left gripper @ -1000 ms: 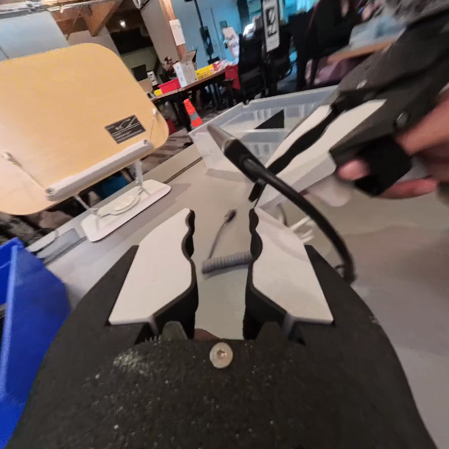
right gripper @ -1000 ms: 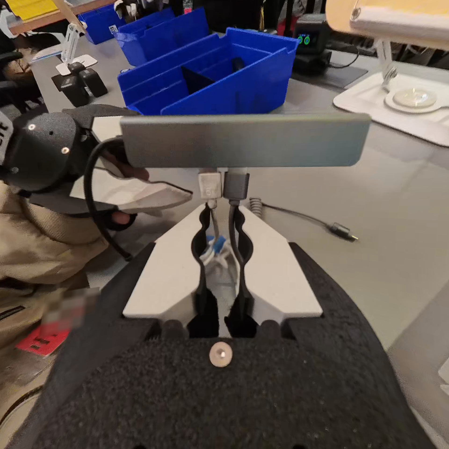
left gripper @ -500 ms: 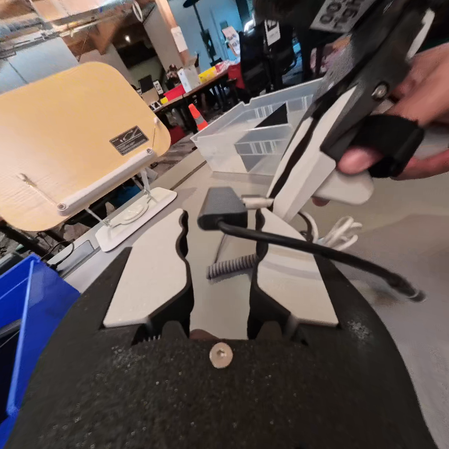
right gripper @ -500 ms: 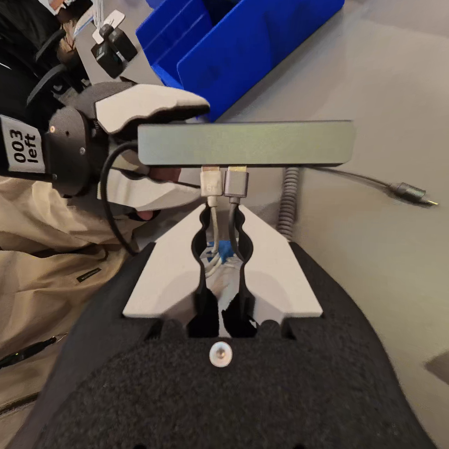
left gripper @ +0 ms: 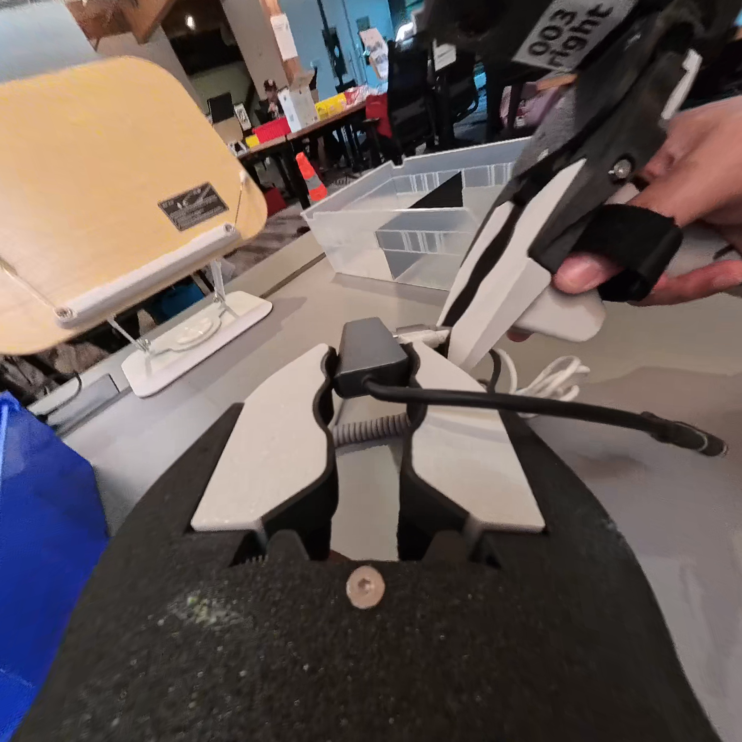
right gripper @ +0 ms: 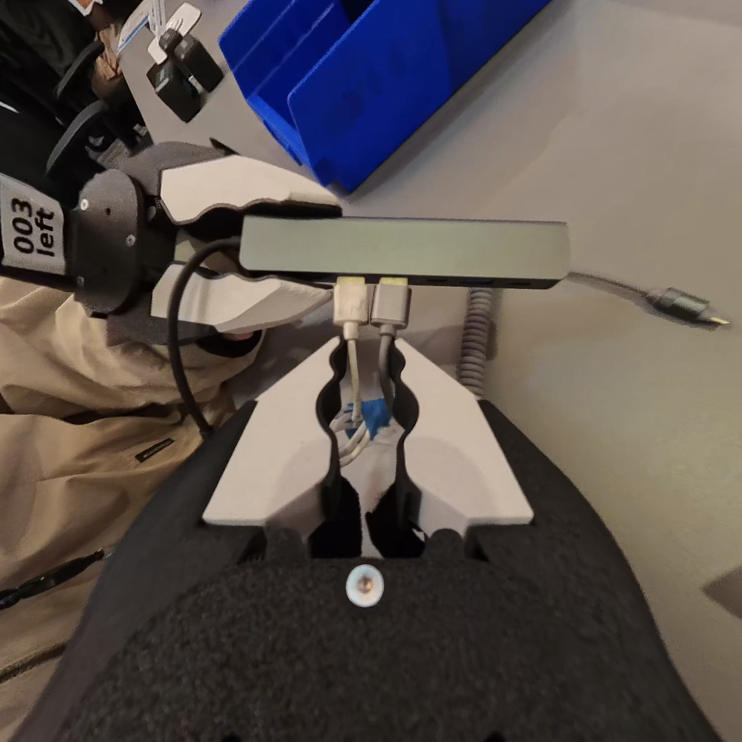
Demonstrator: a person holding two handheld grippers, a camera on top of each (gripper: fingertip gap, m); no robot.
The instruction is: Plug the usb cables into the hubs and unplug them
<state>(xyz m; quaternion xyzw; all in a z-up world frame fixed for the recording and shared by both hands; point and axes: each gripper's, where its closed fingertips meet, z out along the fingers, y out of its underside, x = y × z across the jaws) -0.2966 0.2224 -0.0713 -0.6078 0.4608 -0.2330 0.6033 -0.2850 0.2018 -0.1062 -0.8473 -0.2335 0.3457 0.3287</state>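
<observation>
Up off the grey table, the grey hub is pinched at one end by the left gripper. A white plug and a grey plug sit side by side in its ports. Their thin cords run between the tips of the right gripper, closed around both. A blue bin stands behind.

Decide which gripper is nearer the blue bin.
Left. The left gripper, clamped on the hub's end, lies just beside the blue bin; the right gripper sits beyond the hub, pinching two cables.
</observation>
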